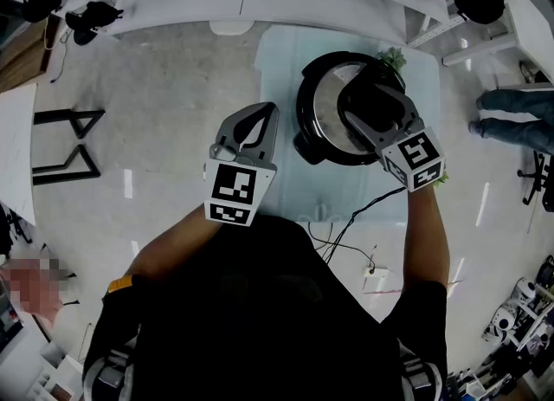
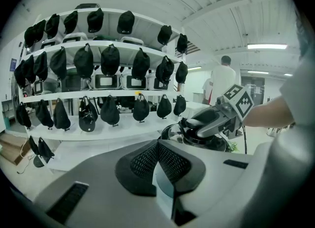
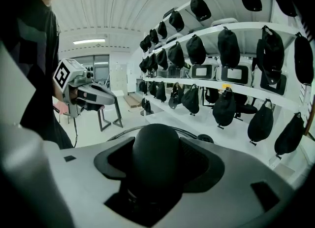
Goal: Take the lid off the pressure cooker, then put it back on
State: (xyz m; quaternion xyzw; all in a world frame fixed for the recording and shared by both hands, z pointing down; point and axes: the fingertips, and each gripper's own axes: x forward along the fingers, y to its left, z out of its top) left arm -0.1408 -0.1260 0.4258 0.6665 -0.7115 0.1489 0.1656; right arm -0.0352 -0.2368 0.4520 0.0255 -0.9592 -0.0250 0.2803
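Pressure cooker [image 1: 313,135]: I logged it on the pale surface [image 1: 281,70], its lid [image 1: 331,87] lying over the pot and a black cord [image 1: 346,226] trailing toward me. Right claw [image 1: 368,106]: closed on the lid's black knob [image 3: 157,153], one jaw against each side. Left claw [image 1: 267,115]: jaws together with nothing between them, just left of the cooker and not touching it.
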